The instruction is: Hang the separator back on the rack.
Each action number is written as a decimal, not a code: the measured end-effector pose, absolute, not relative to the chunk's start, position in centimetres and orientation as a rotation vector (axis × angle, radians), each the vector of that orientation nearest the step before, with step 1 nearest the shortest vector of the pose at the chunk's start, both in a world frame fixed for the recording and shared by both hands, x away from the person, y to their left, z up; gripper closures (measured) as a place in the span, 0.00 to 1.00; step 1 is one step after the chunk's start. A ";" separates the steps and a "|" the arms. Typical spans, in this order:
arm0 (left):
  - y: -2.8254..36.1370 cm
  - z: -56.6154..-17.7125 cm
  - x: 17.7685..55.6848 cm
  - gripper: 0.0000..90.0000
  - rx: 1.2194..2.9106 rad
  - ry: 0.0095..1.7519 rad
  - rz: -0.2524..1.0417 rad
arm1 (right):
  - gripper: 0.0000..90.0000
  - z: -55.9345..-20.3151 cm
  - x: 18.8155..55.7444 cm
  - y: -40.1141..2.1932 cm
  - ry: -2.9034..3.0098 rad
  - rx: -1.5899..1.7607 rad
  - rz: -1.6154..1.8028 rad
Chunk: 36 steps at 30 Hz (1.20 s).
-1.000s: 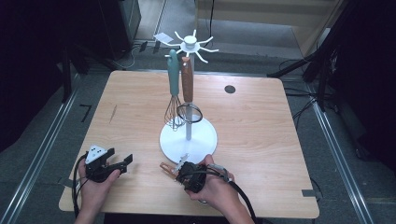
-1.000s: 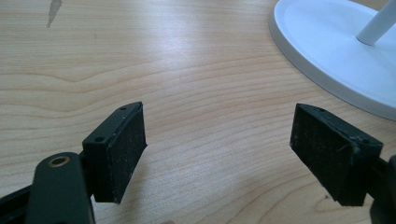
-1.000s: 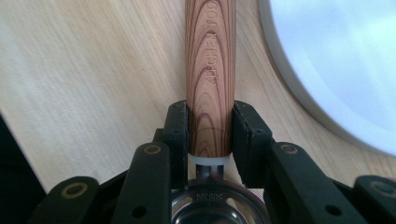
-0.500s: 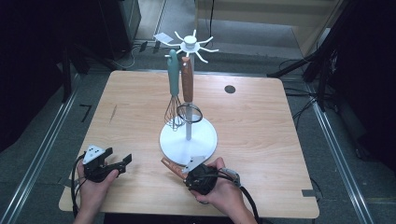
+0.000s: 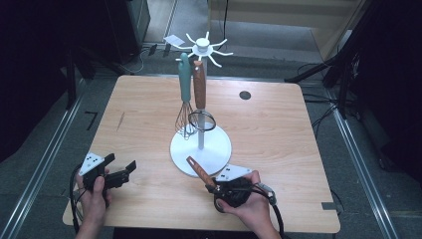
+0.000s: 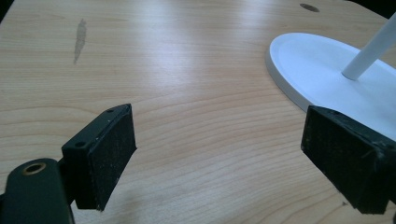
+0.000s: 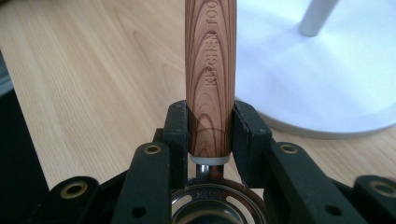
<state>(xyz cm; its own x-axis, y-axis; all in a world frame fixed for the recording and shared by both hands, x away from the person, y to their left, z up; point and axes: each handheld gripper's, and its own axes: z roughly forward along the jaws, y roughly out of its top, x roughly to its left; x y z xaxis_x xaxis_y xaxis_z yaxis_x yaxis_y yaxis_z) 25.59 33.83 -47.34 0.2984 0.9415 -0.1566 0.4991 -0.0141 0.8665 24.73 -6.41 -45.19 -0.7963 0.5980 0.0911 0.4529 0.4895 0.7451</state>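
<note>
Dark room, cables trailing over the floor, and a light wooden table [image 5: 149, 114] sitting in the middle with a white utensil stand [image 5: 201, 149] on it. A teal-handled whisk [image 5: 185, 94] and a wood-handled tool [image 5: 199, 85] are already hanging from the hooks, so I'm guessing the third one is heading up there too.

The right gripper [image 5: 215, 188] is clamping a wooden-handled utensil [image 5: 197, 171] at the metal end of the handle, free end pointing ahead of the jaws over the stand's base, probably so the hanging end can meet a hook. The left gripper [image 5: 130, 168] is sitting off to the side, jaws apart and just been opening, nothing between them.

The right gripper view is showing what the high view isn't: lettering on the handle [image 7: 211, 70] and both pads [image 7: 176, 135] pressing it
</note>
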 end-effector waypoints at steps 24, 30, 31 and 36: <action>35.9 -47.9 25.7 0.12 1.620 1.395 0.627 | 0.79 -43.8 26.5 -11.4 2.253 1.131 1.437; 35.7 -48.1 25.8 0.12 1.621 1.395 0.628 | 0.79 -43.5 26.5 -11.9 2.202 1.147 1.444; 35.6 -48.1 25.9 0.12 1.625 1.393 0.631 | 0.79 -43.3 26.5 -11.9 2.191 1.151 1.451; 35.1 -48.2 25.9 0.12 1.656 1.379 0.659 | 0.79 -42.4 26.6 -12.3 2.139 1.174 1.481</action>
